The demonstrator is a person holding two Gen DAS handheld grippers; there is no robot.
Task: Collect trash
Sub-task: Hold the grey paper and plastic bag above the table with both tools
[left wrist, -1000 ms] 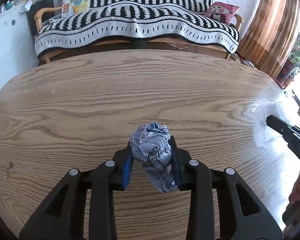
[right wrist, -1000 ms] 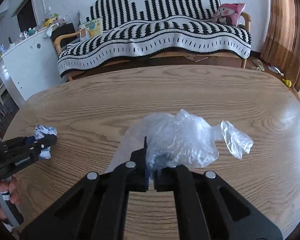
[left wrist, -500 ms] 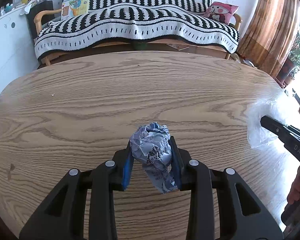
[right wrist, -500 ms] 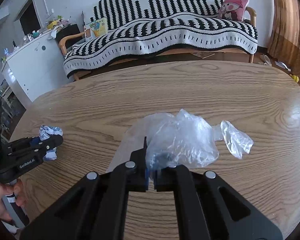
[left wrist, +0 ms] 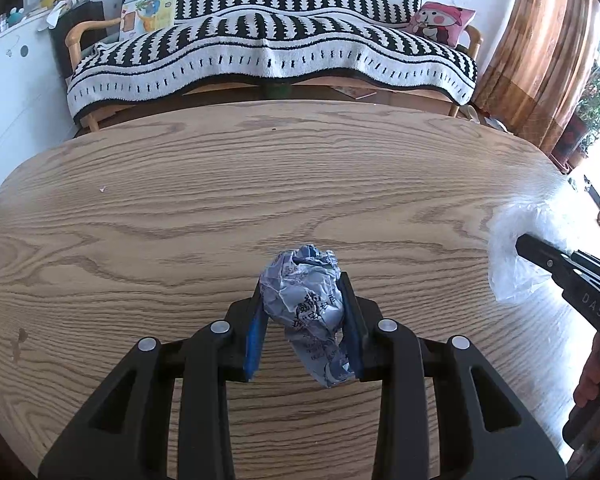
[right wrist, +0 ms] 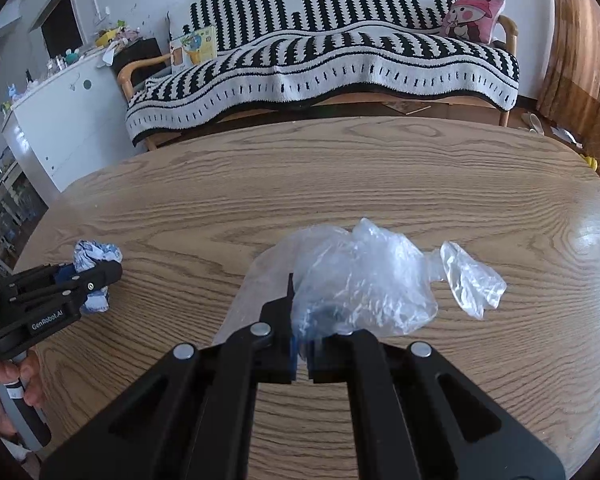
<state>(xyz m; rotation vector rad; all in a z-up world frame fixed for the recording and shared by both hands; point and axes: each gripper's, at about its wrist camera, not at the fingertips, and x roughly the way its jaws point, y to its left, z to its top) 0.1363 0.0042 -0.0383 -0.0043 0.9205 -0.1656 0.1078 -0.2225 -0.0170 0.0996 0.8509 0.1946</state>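
Observation:
My left gripper (left wrist: 303,300) is shut on a crumpled blue-and-white printed paper ball (left wrist: 308,304) and holds it above the wooden table (left wrist: 220,200). The same gripper (right wrist: 112,270) and the paper ball (right wrist: 94,252) show at the left in the right wrist view. My right gripper (right wrist: 304,308) is shut on a clear crumpled plastic bag (right wrist: 372,276), which bulges over the fingertips and trails to the right. That bag (left wrist: 516,248) and the right gripper (left wrist: 520,240) show at the right edge of the left wrist view.
Beyond the table's far edge stands a bench sofa with a black-and-white striped blanket (left wrist: 268,52), a pink cushion (left wrist: 440,22) and a picture book (left wrist: 148,12). A white cabinet (right wrist: 64,112) stands at the left. Brown curtains (left wrist: 540,60) hang at the right.
Both grippers keep their hold and have drifted slightly back and up from the table. The right gripper sits a little closer to the left one.

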